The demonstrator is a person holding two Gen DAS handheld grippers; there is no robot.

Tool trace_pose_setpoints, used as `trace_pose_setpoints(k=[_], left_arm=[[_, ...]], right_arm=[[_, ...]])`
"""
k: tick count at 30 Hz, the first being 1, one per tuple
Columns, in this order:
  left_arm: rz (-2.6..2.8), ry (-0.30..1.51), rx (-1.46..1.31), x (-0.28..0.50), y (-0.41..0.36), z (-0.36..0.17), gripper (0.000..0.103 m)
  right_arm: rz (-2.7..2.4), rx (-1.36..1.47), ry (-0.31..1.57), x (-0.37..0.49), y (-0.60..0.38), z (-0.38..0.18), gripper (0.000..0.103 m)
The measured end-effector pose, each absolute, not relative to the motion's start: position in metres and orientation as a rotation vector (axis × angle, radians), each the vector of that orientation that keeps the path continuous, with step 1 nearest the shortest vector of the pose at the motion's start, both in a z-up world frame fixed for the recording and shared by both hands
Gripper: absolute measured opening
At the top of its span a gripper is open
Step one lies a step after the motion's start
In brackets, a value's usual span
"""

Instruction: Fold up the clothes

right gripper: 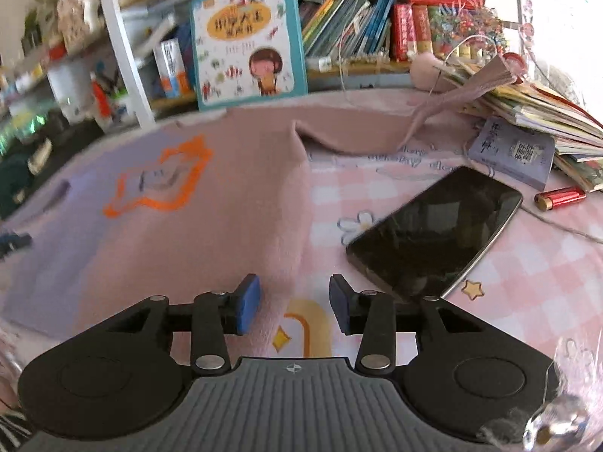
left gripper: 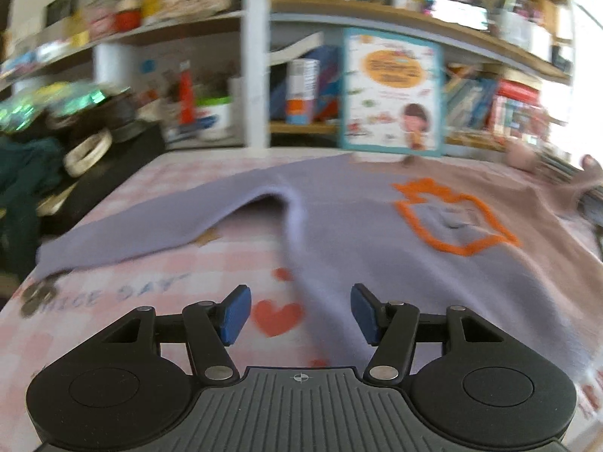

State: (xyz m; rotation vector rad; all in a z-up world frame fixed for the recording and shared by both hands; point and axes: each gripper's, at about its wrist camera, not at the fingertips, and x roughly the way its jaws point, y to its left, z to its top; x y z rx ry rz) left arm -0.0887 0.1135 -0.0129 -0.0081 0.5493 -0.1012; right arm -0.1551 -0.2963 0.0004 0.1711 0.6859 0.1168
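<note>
Item: sweater (left gripper: pixel 358 233), lilac shading to dusty pink, orange outline motif (left gripper: pixel 452 214); lies spread flat on the pink checked cloth (left gripper: pixel 150 275), sleeves out to left and right. Soft, light knit; likely limp and prone to sagging, so best taken at hem corners or side edges. Left gripper (left gripper: pixel 299 310): jaws wide apart, empty, over the near left edge. Right gripper (right gripper: pixel 294 303): likewise parted, empty, at the near right edge, beside a phone (right gripper: pixel 437 229).

Light: daylight flooding in from right, overexposing that edge | Blur: shelves of colourful books (left gripper: pixel 490 105) smearing | Glare: black glossy phone (right gripper: pixel 433 233) reflecting | Edges: fisheye bending, corners vignetting
</note>
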Motion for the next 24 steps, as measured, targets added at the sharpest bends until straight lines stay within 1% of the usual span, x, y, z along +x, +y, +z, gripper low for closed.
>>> trace_pose_setpoints(k=[1, 3, 4, 5, 6, 8, 11, 15, 19, 24], left_arm=[[-0.111, 0.558, -0.032, -0.087, 0.116, -0.015, 0.047], [-0.149, 0.581, -0.078, -0.081, 0.118, -0.020, 0.039], [-0.157, 0.579, -0.084, -0.079, 0.117, -0.021, 0.036], [-0.164, 0.578, -0.077, -0.077, 0.116, -0.021, 0.027], [-0.178, 0.583, -0.070, -0.074, 0.114, -0.021, 0.014], [-0.199, 0.588, -0.077, -0.067, 0.114, -0.021, 0.006], [-0.183, 0.580, -0.099, -0.056, 0.126, -0.019, 0.004], [-0.109, 0.568, -0.108, -0.045, 0.144, -0.015, 0.004], [-0.125, 0.586, -0.082, -0.049, 0.138, -0.019, 0.004], [-0.137, 0.588, -0.148, -0.060, 0.143, -0.021, 0.004]], right_arm=[[0.118, 0.158, 0.677, -0.156, -0.295, -0.001, 0.034], [0.152, 0.158, 0.681, -0.157, -0.293, -0.002, 0.012], [0.167, 0.172, 0.685, -0.158, -0.293, -0.002, 0.012], [0.167, 0.169, 0.685, -0.159, -0.292, -0.002, 0.012], [0.167, 0.150, 0.683, -0.160, -0.289, -0.002, 0.010], [0.169, 0.126, 0.682, -0.162, -0.284, -0.001, 0.010], [0.197, 0.108, 0.685, -0.163, -0.277, -0.001, 0.009], [0.291, 0.169, 0.693, -0.165, -0.267, -0.004, 0.009], [0.280, 0.076, 0.690, -0.164, -0.254, -0.001, 0.009], [0.260, 0.049, 0.699, -0.168, -0.255, -0.001, 0.009]])
